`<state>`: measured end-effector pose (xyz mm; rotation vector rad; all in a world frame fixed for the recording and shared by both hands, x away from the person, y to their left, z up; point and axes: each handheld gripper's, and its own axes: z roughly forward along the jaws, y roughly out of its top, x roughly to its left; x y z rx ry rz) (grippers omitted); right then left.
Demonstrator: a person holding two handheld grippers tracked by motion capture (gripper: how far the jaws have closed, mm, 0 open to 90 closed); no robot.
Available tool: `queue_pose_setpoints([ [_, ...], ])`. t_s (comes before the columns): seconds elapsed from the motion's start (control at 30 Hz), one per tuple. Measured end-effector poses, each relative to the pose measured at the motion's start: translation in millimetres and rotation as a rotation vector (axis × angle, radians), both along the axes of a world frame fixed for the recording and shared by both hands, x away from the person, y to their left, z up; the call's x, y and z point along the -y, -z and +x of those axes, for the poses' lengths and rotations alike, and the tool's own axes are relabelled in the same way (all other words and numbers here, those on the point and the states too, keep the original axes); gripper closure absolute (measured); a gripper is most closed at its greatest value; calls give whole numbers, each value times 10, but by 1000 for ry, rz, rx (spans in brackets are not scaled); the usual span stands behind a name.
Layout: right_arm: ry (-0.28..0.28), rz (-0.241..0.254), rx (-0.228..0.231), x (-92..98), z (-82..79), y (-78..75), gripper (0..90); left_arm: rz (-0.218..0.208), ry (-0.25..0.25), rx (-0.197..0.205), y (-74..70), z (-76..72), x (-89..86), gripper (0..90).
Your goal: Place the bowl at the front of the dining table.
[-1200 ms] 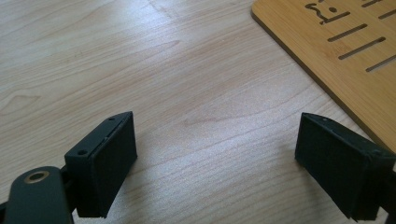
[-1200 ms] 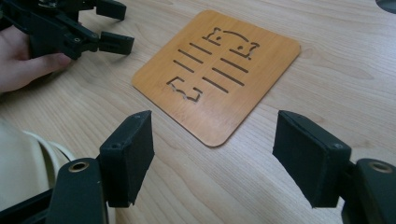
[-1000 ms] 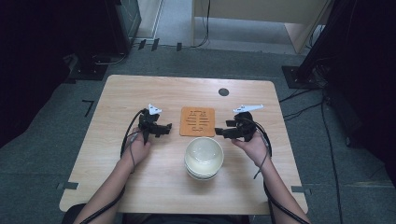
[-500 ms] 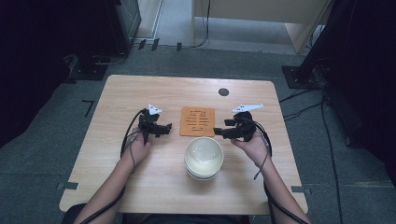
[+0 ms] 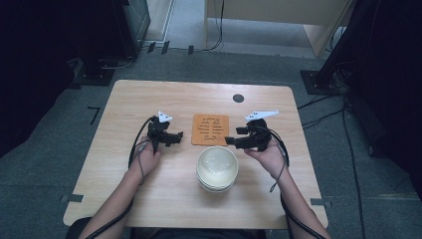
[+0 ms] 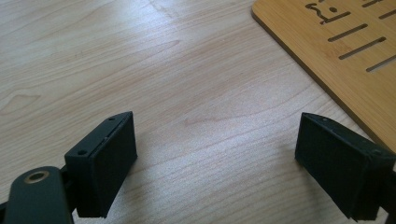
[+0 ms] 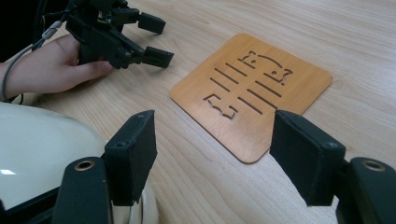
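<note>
An orange wooden trivet (image 5: 210, 129) with cut slots lies flat at the table's middle. A stack of white bowls (image 5: 217, 167) stands just in front of it. My left gripper (image 5: 178, 137) rests low to the left of the trivet, open, with bare wood between its fingers (image 6: 215, 158); the trivet's edge (image 6: 336, 56) lies to its right. My right gripper (image 5: 231, 137) hovers at the trivet's right front corner, open; its jaws have just been closing a little with nothing between them (image 7: 215, 154). Past them I see the trivet (image 7: 252, 88), the bowl rim (image 7: 37, 154) and the left gripper (image 7: 159, 39).
The wooden table (image 5: 149, 199) has a small black round spot (image 5: 238, 98) near its far edge. Grey floor surrounds it, with dark equipment and cables at the left and right and a wooden cabinet (image 5: 278, 20) behind.
</note>
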<state>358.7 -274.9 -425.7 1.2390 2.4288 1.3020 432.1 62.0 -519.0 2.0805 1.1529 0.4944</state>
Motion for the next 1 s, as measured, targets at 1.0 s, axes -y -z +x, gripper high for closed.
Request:
queue_pose_setpoints([
  [1.0,-46,23,25,-89,-120,-197,317,0,0,0,0,0,0,123],
])
